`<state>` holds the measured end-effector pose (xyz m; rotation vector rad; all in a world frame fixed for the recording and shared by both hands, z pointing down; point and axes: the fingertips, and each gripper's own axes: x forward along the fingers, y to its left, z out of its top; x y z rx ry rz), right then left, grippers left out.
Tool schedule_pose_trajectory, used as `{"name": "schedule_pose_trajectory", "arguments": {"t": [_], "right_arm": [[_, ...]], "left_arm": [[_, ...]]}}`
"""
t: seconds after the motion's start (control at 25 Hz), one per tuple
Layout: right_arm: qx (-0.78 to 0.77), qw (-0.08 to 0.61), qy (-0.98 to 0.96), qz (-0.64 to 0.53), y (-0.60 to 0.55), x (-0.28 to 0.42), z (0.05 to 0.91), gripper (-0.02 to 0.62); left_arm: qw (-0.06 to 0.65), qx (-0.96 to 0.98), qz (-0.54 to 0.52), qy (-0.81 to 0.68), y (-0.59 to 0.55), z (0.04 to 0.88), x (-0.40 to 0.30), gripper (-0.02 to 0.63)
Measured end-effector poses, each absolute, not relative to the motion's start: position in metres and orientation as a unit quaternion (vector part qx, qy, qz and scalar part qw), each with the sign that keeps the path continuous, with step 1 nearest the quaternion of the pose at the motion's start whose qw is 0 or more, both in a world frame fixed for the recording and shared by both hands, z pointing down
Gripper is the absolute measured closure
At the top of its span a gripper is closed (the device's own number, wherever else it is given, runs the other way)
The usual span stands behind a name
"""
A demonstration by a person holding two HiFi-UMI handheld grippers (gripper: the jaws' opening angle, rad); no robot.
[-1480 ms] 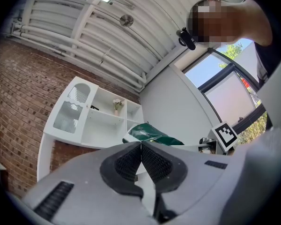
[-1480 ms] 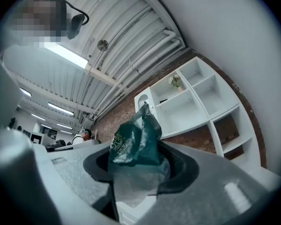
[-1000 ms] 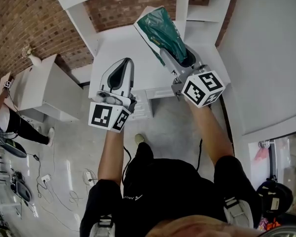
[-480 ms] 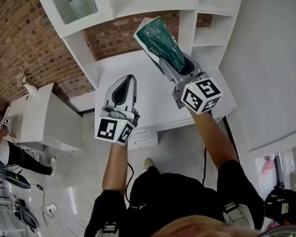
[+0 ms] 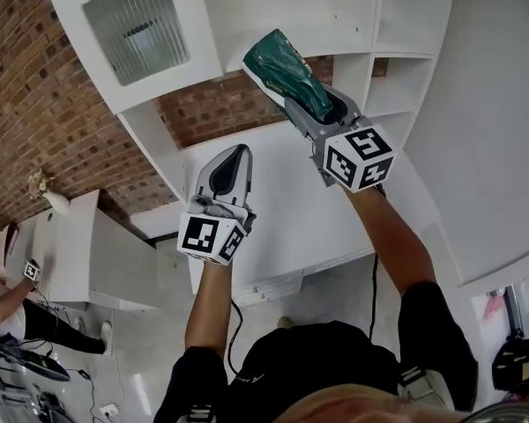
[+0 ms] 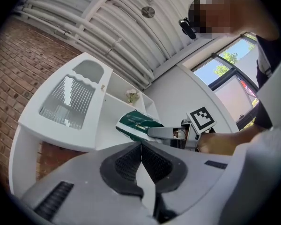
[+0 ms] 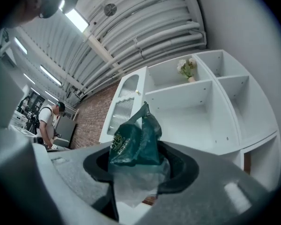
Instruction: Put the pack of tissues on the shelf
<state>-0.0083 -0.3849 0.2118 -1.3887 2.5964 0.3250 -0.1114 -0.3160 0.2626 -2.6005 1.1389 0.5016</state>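
The green pack of tissues (image 5: 285, 64) is clamped in the jaws of the right gripper (image 5: 313, 106), raised in front of the white shelf (image 5: 404, 91) over the bench (image 5: 286, 214). The left gripper (image 5: 240, 151) hangs beside it, its jaws pressed together on nothing.

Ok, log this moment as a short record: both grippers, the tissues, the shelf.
left gripper: shut, empty
right gripper: shut on tissues, held up in front of shelf
tissues: green pack, in the air, not on shelf
shelf: white, open compartments; flowers in an upper one
task: placing not yet done
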Motion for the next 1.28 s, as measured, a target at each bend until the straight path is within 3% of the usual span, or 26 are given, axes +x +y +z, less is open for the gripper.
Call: {"name": "schedule_pose_trajectory", "arguments": {"t": [0.8,1.28], "right_arm": [[-0.481,-0.097,0.868,0.070,-0.564,-0.032,0.175,0.380],[-0.477,-0.171,0.861,0.046,-0.625,-0.059,0.177,0.365]], "left_arm": [[0.129,-0.884,0.166,0.417,-0.403,0.243,-0.110,0.606],[0.139,-0.874,0.167,0.436,-0.418,0.236,-0.117,0.607]]}}
